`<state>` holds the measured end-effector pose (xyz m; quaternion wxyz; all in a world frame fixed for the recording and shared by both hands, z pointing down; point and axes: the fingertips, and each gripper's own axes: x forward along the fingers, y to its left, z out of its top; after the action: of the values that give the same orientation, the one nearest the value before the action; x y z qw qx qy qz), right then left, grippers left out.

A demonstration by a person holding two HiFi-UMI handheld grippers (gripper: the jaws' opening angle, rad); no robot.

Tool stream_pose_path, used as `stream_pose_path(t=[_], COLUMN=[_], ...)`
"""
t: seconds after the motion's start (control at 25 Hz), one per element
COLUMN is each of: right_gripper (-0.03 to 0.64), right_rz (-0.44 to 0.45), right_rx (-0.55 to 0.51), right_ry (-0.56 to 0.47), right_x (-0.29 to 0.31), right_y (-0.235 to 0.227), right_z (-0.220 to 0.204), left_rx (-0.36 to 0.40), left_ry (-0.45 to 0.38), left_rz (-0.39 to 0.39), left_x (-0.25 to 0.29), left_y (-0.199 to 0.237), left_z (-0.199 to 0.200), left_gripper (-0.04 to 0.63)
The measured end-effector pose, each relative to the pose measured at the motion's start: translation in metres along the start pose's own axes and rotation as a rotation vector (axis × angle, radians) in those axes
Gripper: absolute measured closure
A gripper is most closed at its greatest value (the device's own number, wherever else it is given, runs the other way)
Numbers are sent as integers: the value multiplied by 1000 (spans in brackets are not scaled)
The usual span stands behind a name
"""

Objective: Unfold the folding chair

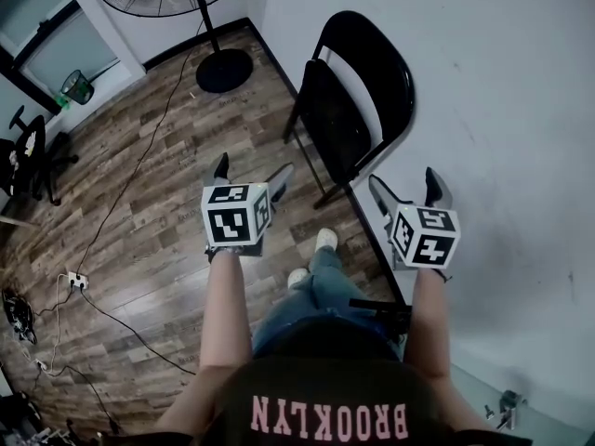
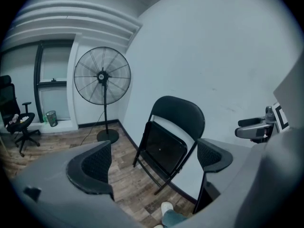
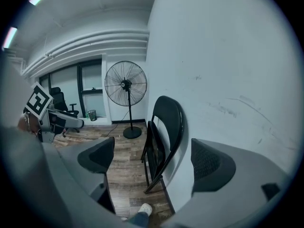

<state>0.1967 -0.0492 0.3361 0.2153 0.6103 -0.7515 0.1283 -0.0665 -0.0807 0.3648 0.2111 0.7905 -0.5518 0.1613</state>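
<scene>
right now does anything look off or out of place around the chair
Nothing stands out. The chair stands folded close beside the wall, upright, with no damage that shows. Loose cables trail over the floor to the left, well clear of it.

The black metal folding chair with a rounded padded backrest [image 1: 358,100] [image 3: 164,132] is standing folded at about one o'clock in the head view. Its square seat panel [image 2: 164,148] is lying tipped up, nearly flat against the frame. Its legs are resting on the wood-plank floor [image 1: 167,184], and its back is sitting close against the white wall [image 1: 483,82].
</scene>
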Motion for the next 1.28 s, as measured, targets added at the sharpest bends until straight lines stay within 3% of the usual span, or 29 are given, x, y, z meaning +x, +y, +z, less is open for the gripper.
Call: stream_pose_path(t=[0.52,0.76,1.12,1.28], right_gripper=[177,302,366,437], right_rz=[-1,-3,-2,-27], right_rx=[50,53,72,74], right_ry=[15,27,65,42], right_x=[80,122,175,186], right_y=[-52,-81,-113,-121], right_z=[16,28,33,42], left_rx=[48,56,56,61], left_ry=[36,42,82,106], left_rz=[39,70,99,102], left_x=[71,106,150,159], left_y=[5,4,-1,-6], left_z=[39,62,73,70], left_gripper=[28,28,28,28])
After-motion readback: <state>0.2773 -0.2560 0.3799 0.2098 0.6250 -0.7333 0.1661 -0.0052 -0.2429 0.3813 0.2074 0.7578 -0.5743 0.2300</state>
